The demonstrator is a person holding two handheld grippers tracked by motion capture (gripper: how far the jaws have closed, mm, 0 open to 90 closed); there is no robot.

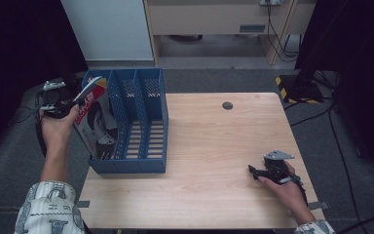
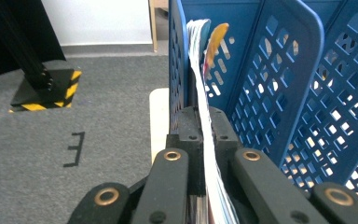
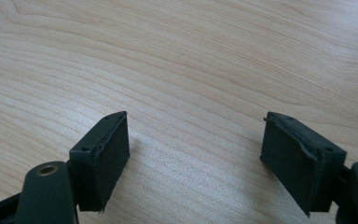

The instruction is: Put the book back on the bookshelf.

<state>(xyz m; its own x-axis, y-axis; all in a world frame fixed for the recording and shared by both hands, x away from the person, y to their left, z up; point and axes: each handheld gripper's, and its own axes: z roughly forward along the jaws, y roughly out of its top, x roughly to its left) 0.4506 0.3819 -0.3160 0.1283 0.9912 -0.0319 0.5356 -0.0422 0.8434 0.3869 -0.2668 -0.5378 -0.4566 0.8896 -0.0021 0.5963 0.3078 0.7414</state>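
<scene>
One blue file rack (image 1: 139,122) with three slots stands on the left part of the wooden bench (image 1: 214,146), and one magazine (image 1: 95,119) leans at the rack's left outer side, its lower edge down by the rack's near left corner. Two grippers are at work. The left gripper (image 1: 70,100) sits off the bench's left edge at the magazine's top corner; the left gripper view adds what the high view cannot, the jaws clenched on the magazine's stacked page edges (image 2: 205,140), with the rack's perforated dividers (image 2: 279,93) just beside. The right gripper (image 1: 255,170) rests at the bench's near right; its own view shows the jaws released, wide apart over bare wood (image 3: 191,70), grasping nothing.
</scene>
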